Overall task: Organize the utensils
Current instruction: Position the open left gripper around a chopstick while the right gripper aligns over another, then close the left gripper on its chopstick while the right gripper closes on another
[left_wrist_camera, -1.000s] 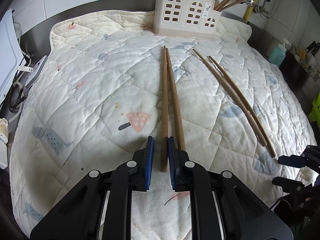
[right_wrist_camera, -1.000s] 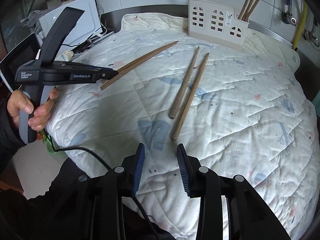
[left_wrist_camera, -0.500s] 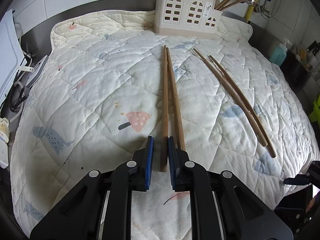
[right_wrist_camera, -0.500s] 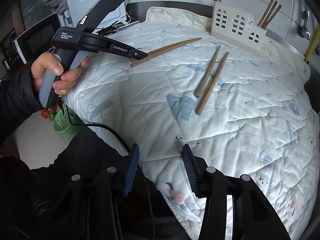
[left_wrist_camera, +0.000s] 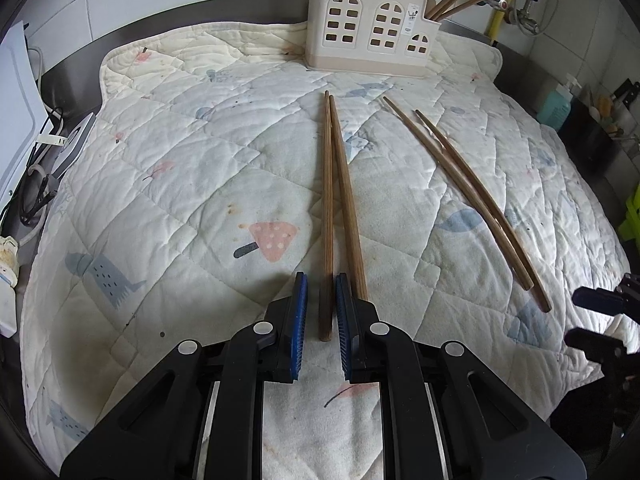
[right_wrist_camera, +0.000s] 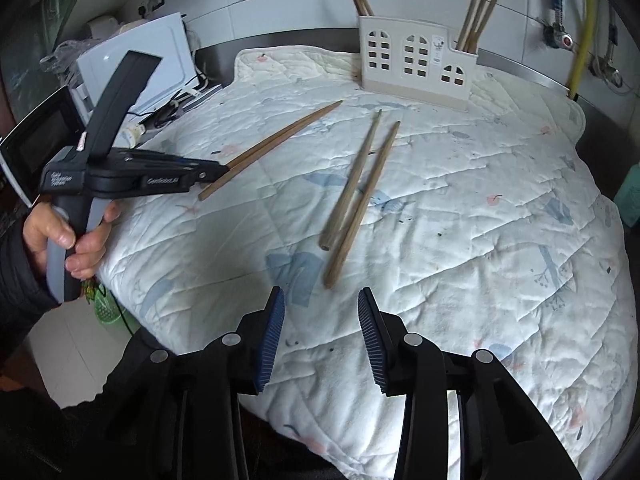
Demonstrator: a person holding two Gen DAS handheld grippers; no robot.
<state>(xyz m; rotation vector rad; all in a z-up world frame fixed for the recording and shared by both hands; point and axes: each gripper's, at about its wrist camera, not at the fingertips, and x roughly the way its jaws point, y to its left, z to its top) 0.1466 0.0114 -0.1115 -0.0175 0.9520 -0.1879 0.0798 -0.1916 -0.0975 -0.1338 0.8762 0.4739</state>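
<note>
Two pairs of wooden chopsticks lie on a quilted mat [left_wrist_camera: 180, 184]. In the left wrist view my left gripper [left_wrist_camera: 320, 280] is open with its fingers either side of the near end of one chopstick [left_wrist_camera: 327, 216] of the middle pair; its partner [left_wrist_camera: 348, 208] lies just right of the right finger. The second pair [left_wrist_camera: 472, 196] lies further right. A cream utensil holder [left_wrist_camera: 370, 30] with chopsticks in it stands at the back. My right gripper [right_wrist_camera: 321, 300] is open and empty, just short of the second pair [right_wrist_camera: 360, 196]. The left gripper also shows in the right wrist view [right_wrist_camera: 224, 168].
The mat [right_wrist_camera: 500, 220] covers a dark counter. A white appliance [right_wrist_camera: 136, 64] and cables sit to the left. A blue soap bottle [left_wrist_camera: 556, 104] and a yellow pipe [left_wrist_camera: 498, 8] are at the right. The holder [right_wrist_camera: 416, 60] stands by the tiled wall.
My right gripper pulled back from the mat, then moved forward again toward the second pair. My left gripper has stayed around the chopstick end.
</note>
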